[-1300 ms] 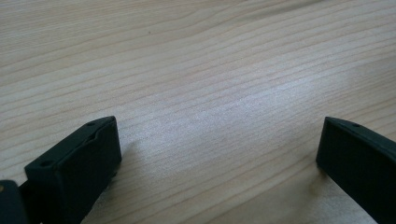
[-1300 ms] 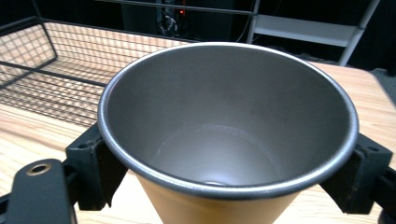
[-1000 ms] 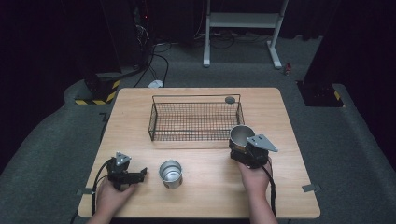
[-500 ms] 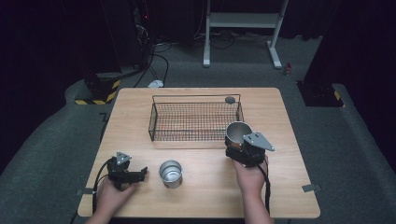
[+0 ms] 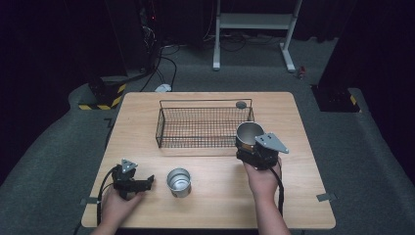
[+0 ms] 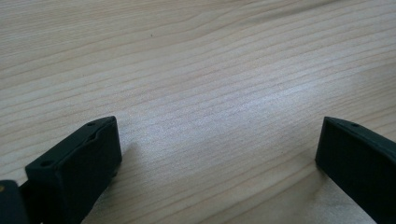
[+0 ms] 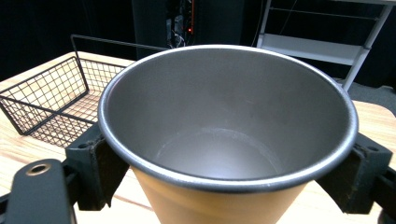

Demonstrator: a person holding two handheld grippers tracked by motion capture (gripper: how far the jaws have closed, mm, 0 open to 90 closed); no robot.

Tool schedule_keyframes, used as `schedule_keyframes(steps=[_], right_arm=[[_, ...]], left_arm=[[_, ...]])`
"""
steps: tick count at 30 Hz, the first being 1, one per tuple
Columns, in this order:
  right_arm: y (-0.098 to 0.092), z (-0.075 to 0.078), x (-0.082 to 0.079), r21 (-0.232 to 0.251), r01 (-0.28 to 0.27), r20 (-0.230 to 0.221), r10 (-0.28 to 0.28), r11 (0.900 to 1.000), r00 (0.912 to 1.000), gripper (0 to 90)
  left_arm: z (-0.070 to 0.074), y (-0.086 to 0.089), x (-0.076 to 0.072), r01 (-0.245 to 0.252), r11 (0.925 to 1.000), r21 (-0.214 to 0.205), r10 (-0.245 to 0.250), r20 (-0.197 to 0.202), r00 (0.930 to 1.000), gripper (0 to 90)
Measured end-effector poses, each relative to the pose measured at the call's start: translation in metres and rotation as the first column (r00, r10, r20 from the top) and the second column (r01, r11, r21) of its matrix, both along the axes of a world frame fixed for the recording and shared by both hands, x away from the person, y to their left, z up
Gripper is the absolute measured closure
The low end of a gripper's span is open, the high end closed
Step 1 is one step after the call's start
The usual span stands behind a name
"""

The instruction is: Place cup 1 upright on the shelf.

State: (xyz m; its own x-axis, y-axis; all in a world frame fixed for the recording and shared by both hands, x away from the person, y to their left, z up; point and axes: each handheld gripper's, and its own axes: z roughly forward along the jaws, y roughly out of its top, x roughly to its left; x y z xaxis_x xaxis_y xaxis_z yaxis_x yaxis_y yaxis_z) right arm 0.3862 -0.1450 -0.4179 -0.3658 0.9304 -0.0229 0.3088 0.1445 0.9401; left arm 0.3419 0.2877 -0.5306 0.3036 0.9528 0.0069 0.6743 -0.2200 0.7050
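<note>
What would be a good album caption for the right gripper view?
Right hand-held gripper clamping an empty metal cup, wire basket behind it on the wooden table.

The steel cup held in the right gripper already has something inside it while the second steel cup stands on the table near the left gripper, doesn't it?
Not quite: the steel cup clamped in the right gripper is empty, its bare metal bottom plain in the right gripper view. The second steel cup does stand on the wooden table beside the left gripper.

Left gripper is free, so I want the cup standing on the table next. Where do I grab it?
Across the side wall of the steel cup, coming level from its left where the left gripper waits open. It stands upright with nothing beside it.
</note>
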Motion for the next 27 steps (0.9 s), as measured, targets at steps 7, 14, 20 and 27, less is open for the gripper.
schedule_keyframes(steps=[7,14,20,27], right_arm=[[0.004,0.004,0.007,-0.008,-0.004,0.012,0.004,1.0000,0.9999,13.8],[0.012,0.010,0.016,0.001,-0.010,0.006,0.010,0.9999,0.9999,13.8],[0.023,0.017,0.030,0.011,-0.018,0.004,0.018,0.9998,0.9998,13.8],[0.030,0.022,0.046,0.018,-0.017,-0.008,0.017,0.9997,0.9998,13.8]], left_arm=[[0.000,0.000,0.000,0.000,1.0000,0.000,0.000,0.000,1.0000,0.7],[0.000,0.000,0.000,-0.003,1.0000,-0.004,0.003,0.002,1.0000,0.7],[0.000,-0.001,0.000,-0.006,0.9999,-0.008,0.006,0.006,1.0000,0.7],[0.000,0.000,0.001,-0.006,0.9999,-0.008,0.006,0.005,1.0000,0.7]])
